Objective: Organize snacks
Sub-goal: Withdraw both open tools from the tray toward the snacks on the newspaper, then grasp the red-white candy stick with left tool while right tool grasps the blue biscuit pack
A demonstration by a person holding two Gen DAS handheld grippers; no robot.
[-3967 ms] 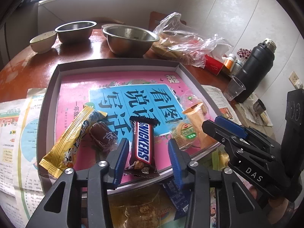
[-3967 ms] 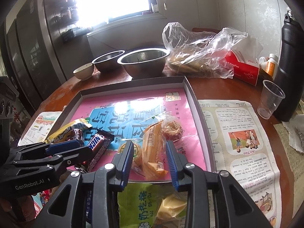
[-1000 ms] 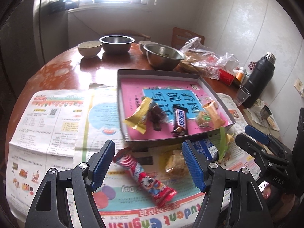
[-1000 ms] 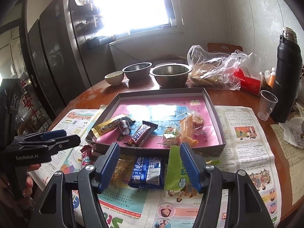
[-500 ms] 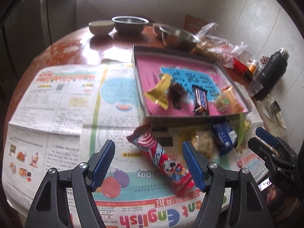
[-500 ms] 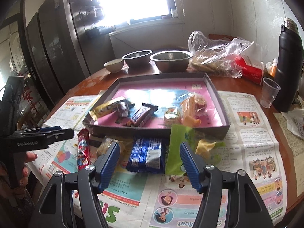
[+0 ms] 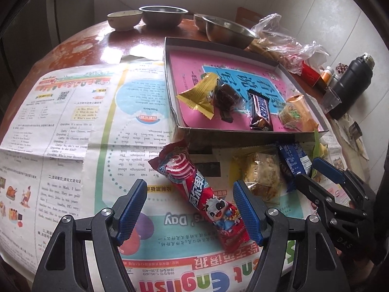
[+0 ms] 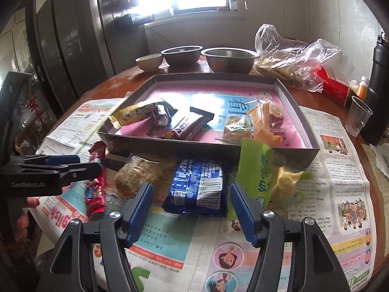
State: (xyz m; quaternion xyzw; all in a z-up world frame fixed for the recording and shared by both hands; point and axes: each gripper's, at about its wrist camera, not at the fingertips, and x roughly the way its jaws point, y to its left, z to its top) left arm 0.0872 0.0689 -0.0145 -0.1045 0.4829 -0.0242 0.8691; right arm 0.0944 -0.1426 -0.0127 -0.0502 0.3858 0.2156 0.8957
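**A:** On the newspaper in front of the tray (image 7: pixel 245 132), four snacks are not yet put away: the red wrapper (image 7: pixel 204 194), the clear bag of crumbly biscuits (image 7: pixel 261 172), the blue packet (image 8: pixel 197 189) and the green packet (image 8: pixel 261 170). Several others already lie in the tray, so I judge the job roughly half done and the step in hand a fresh pick-up on both sides.

**B:** Which goes for which?

**A:** The left gripper (image 7: pixel 189 209) hangs over the red wrapper, its fingers wide apart with the wrapper slanting between them, nothing pressed. The right gripper (image 8: pixel 190 213) faces the blue packet, fingers moderately open either side of it, also empty.

**B:** And the poses?

**A:** Both tilt steeply down toward the bench. Seen from the right wrist, the left gripper comes in level from the side with a hand (image 8: pixel 26 209) beneath it.

**B:** Next move?

**A:** Probably lower, close, lift over the tray wall. The red wrapper lies askew to the left fingers, so a small wrist turn would help. The blue packet overlaps its neighbours and may drag them.
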